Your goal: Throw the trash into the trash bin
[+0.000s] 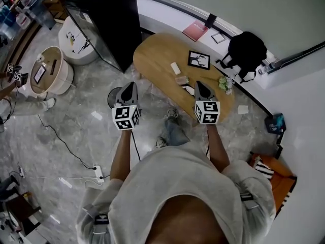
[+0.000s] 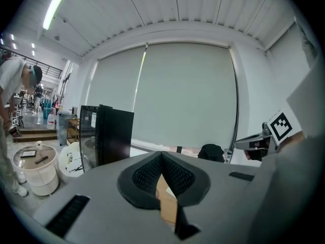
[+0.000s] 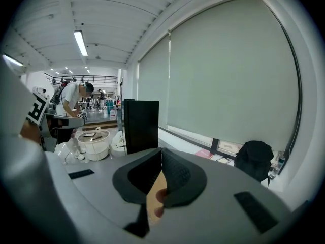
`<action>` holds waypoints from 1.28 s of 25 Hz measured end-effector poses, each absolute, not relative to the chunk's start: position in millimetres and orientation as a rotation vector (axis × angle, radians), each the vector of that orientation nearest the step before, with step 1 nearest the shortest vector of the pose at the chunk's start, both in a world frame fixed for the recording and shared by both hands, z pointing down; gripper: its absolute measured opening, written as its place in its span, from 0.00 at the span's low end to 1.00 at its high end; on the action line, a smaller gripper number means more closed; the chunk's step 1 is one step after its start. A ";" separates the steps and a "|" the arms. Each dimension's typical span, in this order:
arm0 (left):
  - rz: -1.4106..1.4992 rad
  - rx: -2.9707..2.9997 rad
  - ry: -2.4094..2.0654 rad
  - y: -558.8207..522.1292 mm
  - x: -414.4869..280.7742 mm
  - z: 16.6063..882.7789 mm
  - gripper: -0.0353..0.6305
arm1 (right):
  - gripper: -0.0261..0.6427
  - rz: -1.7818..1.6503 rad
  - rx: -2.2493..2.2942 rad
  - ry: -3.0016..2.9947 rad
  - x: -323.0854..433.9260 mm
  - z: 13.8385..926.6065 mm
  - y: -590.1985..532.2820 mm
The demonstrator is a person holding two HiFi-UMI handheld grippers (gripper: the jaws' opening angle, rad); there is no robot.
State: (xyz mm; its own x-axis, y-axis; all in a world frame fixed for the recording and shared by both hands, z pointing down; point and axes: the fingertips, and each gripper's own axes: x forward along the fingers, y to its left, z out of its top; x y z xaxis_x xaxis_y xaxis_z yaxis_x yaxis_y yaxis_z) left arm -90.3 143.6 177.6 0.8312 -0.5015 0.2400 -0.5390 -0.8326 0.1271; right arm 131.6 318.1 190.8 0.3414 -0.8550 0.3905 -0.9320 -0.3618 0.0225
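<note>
Pre-grasp. Left hand-held gripper (image 1: pixel 129 85) and right hand-held gripper (image 1: pixel 200 84) both have jaws together, nothing between them. Trash is a crumpled wrapper (image 1: pixel 182 80) on the oval wooden tabletop (image 1: pixel 157 60), just beyond the right one. The dark round trash bin (image 1: pixel 114 96) is on the floor by the left one, partly hidden. To do it well, open the right jaws first, pinch the wrapper mid-body and stay clear of the framed picture (image 1: pixel 199 60). No legible writing — the red booklet (image 1: pixel 195 31) is too small to read.

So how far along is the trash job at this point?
Nothing looks done: a wrapper, a white scrap and a crumpled wad lie on the table. In hand: nothing; the left gripper and right gripper are shut and empty. Left: pick up each piece and bin it.
</note>
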 end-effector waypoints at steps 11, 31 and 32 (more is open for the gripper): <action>0.321 2.791 -0.948 79.3 -47.5 174.0 0.08 | 0.08 0.482 2.303 -1.738 188.8 201.6 228.2; 0.402 2.686 -1.197 -3.2 7.3 180.0 0.08 | 0.08 0.465 2.089 -1.978 263.7 221.6 89.9; 0.410 2.679 -1.197 -5.7 8.0 183.5 0.08 | 0.08 0.471 2.086 -1.985 264.7 223.6 86.2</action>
State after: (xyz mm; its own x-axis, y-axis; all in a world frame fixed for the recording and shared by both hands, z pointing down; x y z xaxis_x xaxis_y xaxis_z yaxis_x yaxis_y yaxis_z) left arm 8.0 -5.7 183.5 0.6384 -0.7000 0.3200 -0.7492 -0.6604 0.0501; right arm 264.7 86.2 223.6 0.0346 -0.9247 0.3792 -0.9965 -0.0610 -0.0579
